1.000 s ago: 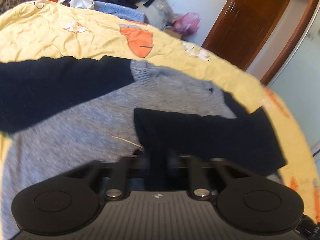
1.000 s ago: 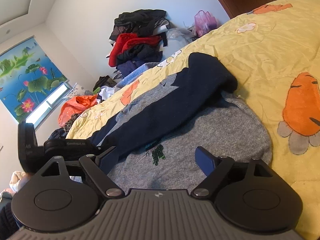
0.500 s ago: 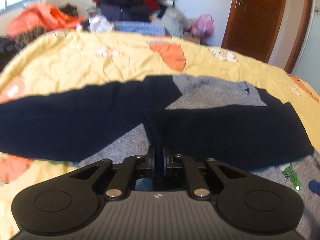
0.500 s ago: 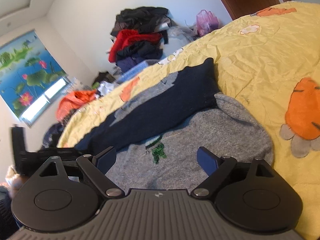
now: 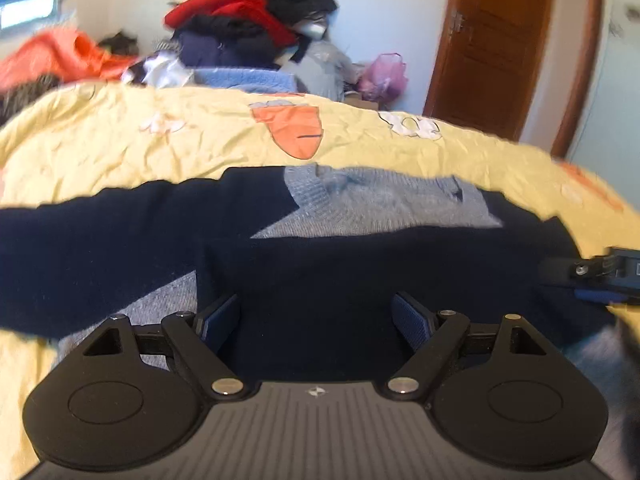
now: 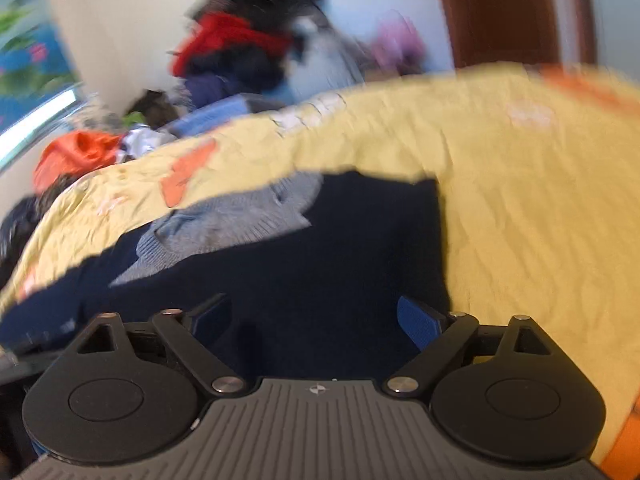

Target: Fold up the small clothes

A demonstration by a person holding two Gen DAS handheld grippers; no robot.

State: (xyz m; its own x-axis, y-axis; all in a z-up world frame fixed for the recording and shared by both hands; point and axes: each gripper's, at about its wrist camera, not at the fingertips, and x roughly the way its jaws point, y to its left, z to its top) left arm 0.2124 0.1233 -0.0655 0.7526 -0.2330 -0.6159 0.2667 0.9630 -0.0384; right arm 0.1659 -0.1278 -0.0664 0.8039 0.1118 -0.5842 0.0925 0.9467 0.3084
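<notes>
A small grey knit sweater (image 5: pixel 384 208) with navy sleeves lies flat on the yellow bedsheet (image 5: pixel 120 140). One navy sleeve (image 5: pixel 360 272) is folded across the chest; the other navy sleeve (image 5: pixel 92 240) stretches out to the left. My left gripper (image 5: pixel 316 320) hovers open just above the folded sleeve, nothing between its blue pads. In the blurred right wrist view the same sweater (image 6: pixel 236 220) shows, and my right gripper (image 6: pixel 316 320) stands open over the folded navy sleeve (image 6: pixel 340 248). The right gripper's tip (image 5: pixel 596 276) shows at the left view's right edge.
A heap of red, black and navy clothes (image 5: pixel 248 28) is piled beyond the bed's far edge, with an orange garment (image 5: pixel 60 56) at the left and a pink bag (image 5: pixel 382 76). A brown door (image 5: pixel 492 40) stands at the back right. The sheet carries orange carrot prints (image 5: pixel 296 132).
My left gripper has opened and let go of the navy sleeve, which now lies across the chest. My right gripper has swung over toward the sleeve's right end.
</notes>
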